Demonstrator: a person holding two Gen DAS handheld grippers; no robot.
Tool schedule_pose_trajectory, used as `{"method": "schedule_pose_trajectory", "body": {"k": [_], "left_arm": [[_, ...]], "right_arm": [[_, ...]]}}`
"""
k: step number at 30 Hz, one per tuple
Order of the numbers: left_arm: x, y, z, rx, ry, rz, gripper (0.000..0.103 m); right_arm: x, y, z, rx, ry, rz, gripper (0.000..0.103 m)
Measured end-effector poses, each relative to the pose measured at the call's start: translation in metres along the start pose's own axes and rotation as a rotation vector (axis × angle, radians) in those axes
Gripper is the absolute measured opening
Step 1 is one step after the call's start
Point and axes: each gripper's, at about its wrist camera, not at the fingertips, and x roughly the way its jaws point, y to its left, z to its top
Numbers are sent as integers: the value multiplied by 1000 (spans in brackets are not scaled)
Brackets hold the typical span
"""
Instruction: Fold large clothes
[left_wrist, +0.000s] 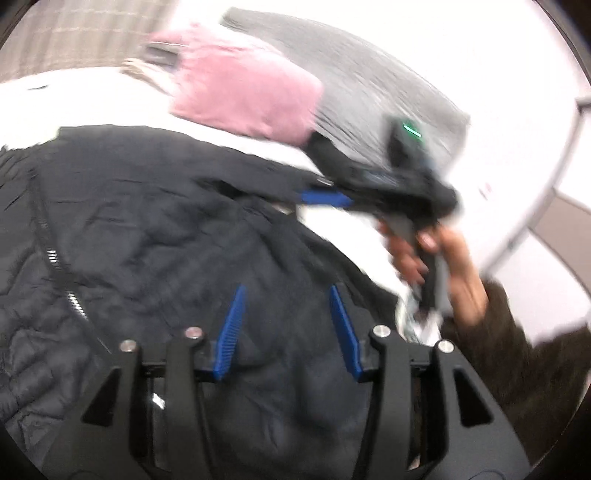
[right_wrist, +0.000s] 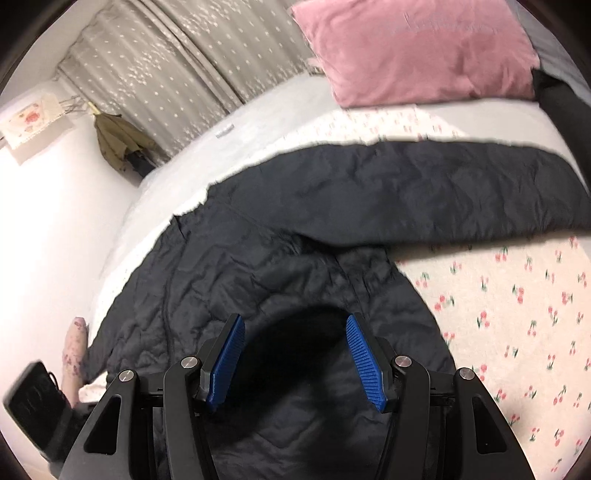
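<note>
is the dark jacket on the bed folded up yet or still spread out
Mostly spread out. The dark jacket lies open across the bed, one sleeve stretched sideways. Both grippers are open above it.

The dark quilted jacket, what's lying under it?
The dark quilted jacket lies spread on a cherry-print bedsheet, visible around its edges. Whatever sits beneath its middle is covered.

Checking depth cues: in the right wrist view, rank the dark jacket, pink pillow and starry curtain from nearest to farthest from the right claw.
1. Dark jacket, directly under the right claw.
2. Pink pillow, beyond, upper right.
3. Starry curtain, behind the bed, upper left.
</note>
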Motion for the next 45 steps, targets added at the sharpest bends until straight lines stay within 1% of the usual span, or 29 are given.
{"method": "schedule_pose_trajectory", "body": {"k": [2,3,4,6,7,9,10,12,13,16,17,18,19,21,23,26,27,32,35,39,42,45], "left_arm": [[15,12,-1,-58,9,-14,49],[27,17,-4,-78,39,-18,49],[37,18,-7,-73,73,-14,49],[61,13,-18,-32,177,11,49],[71,11,-25,-14,229,26,49],[81,7,-42,17,309,51,49],[83,6,-44,25,322,58,49],[78,2,-52,30,353,42,51],[75,0,-55,37,365,46,51],[67,-8,-62,92,398,94,51],[63,-9,-62,103,398,114,52],[59,-10,-62,105,394,141,58],[55,-10,-62,98,386,166,69],[47,-8,-57,82,347,230,78],[38,-6,-55,64,321,283,79],[28,4,-50,8,285,338,82],[22,10,-47,-24,263,355,83],[4,33,-33,-162,157,393,85],[-4,46,-28,-226,92,448,87],[-14,64,-26,-304,38,503,88],[-21,77,-27,-353,18,528,88],[-23,85,-28,-381,7,547,88]], "right_arm": [[-5,7,3,-13,-40,19,58],[-6,9,4,-15,-52,27,58],[-6,12,4,-22,-61,44,58],[1,18,2,-47,-39,75,58],[10,20,-1,-66,1,76,58],[29,21,-10,-98,104,27,58],[42,15,-17,-106,181,-18,58],[62,0,-28,-94,303,-90,58],[68,-9,-34,-91,347,-97,58],[57,-17,-36,-97,369,-53,58],[52,-18,-35,-100,361,-42,58],[45,-19,-34,-102,346,-31,58],[40,-21,-31,-95,329,-34,58],[30,-32,-24,-56,273,-44,59],[17,-55,-15,39,191,-56,66],[5,-93,-1,202,91,-79,71],[0,-106,1,254,61,-85,72],[-18,-163,15,483,-73,-124,73],[-23,-195,17,610,-136,-142,73],[-18,-226,17,703,-170,-170,74],[-13,-239,20,733,-215,-135,74],[-8,-242,26,742,-254,-124,74]]}}
